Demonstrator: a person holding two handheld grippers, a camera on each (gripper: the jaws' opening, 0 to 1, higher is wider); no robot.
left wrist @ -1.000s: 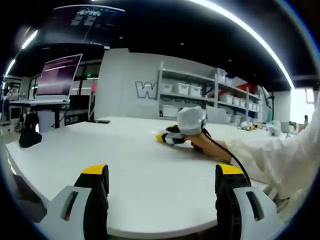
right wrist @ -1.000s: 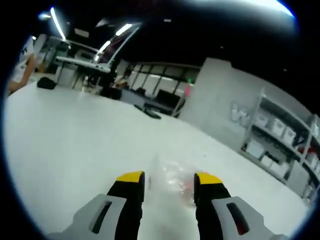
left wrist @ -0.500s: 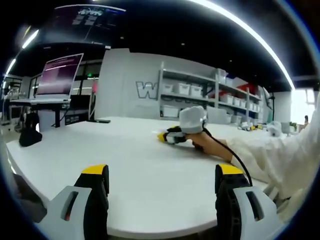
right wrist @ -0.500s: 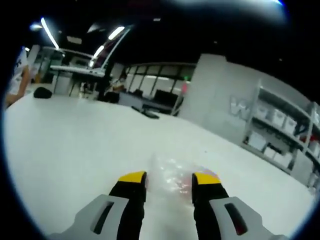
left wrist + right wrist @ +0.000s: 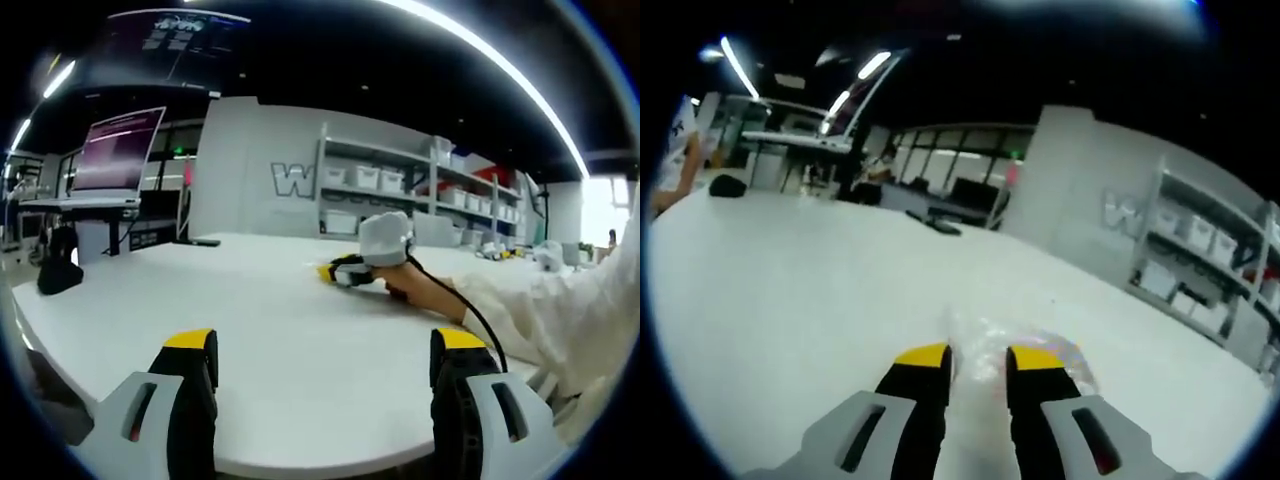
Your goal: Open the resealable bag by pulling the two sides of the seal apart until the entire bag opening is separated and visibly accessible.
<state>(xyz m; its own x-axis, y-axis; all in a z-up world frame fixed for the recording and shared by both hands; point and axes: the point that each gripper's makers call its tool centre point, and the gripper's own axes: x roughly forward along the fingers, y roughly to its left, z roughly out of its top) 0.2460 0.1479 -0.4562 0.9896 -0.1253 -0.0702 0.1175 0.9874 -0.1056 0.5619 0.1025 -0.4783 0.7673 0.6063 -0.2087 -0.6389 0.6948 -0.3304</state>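
Yellow-tipped black claw [image 5: 978, 358], clear, perhaps pink-flecked bag [image 5: 1035, 345], white table [image 5: 790, 270]

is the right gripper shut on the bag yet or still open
Nearly shut: right gripper has its jaws close together around the clear resealable bag on the white table. Actual contact cannot be told.

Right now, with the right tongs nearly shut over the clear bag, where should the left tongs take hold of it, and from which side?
Probably the free top edge of the resealable bag, beside the right tongs. The bag lies flat and thin on the white table, so a low approach from the opposite side suits it. The left tongs stand open, well apart from it. The blur hides where the seal runs.
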